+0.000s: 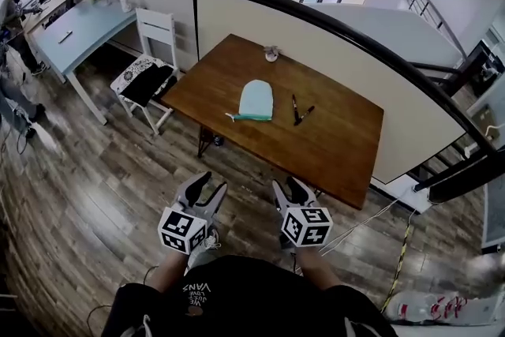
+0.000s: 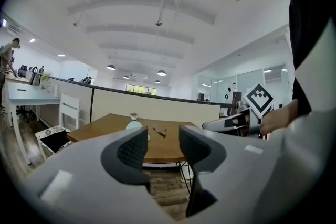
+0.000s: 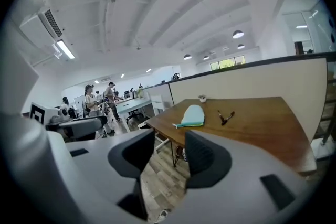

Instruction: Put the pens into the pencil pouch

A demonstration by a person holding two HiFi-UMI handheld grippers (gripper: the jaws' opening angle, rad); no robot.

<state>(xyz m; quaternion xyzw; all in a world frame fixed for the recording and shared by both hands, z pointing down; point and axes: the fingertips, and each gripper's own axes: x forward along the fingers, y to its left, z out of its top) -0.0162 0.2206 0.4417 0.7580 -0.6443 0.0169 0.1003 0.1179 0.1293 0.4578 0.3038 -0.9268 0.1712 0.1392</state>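
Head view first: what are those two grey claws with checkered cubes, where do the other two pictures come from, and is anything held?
No robot here: a person holds the left gripper and the right gripper, each two-jawed, with a marker cube. The head view is from a camera on the person's head; the other two are from cameras riding on each gripper. A brown wooden table carries a light blue fabric pencil pouch with two dark pens beside it. Both grippers are open and empty.
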